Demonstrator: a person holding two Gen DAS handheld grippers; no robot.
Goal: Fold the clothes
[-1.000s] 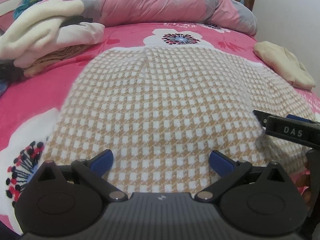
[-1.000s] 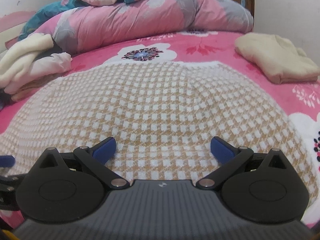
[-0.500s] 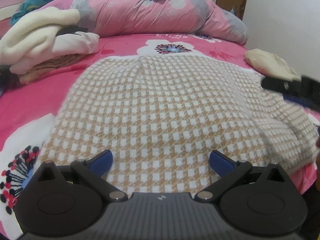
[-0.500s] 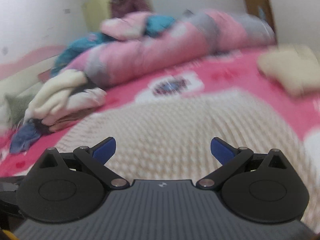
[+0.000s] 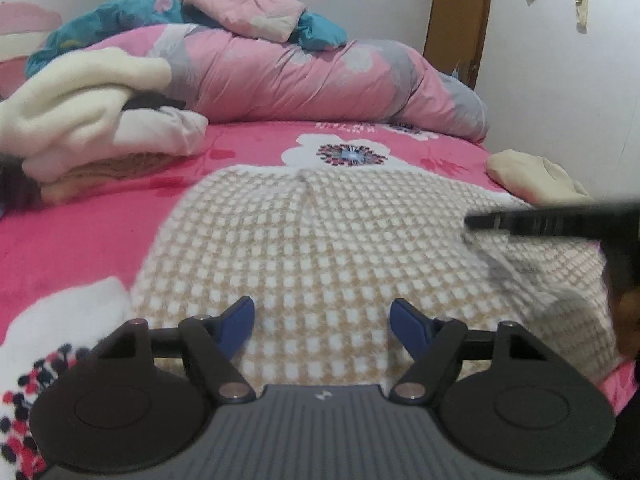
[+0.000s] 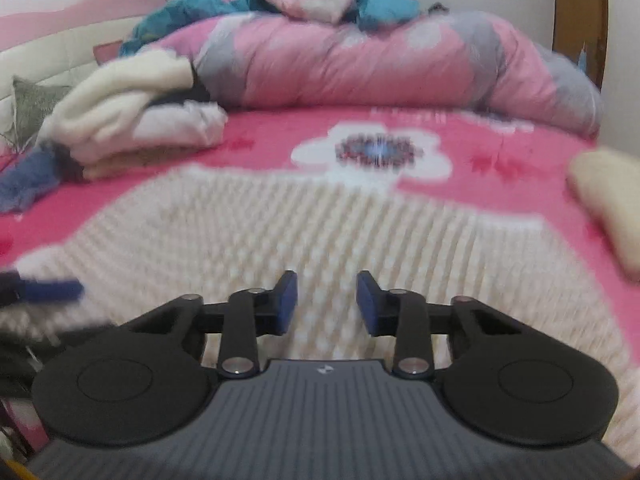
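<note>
We see the checked garment (image 5: 332, 248) lying flat mid-bed on the pink bedspread (image 5: 80, 232). Left gripper (image 5: 322, 322) hangs over its near hem, jaws spread, nothing between. Right gripper (image 6: 327, 302): jaws partly drawn in, a gap between them, pinching nothing; view blurred. Clothes pile (image 5: 92, 120) at 10 o'clock, cream garment (image 5: 532, 176) at 2 o'clock. Bare bedspread borders the left edge.

Soft even indoor light, fisheye-bent edges, right wrist view motion-blurred
</note>
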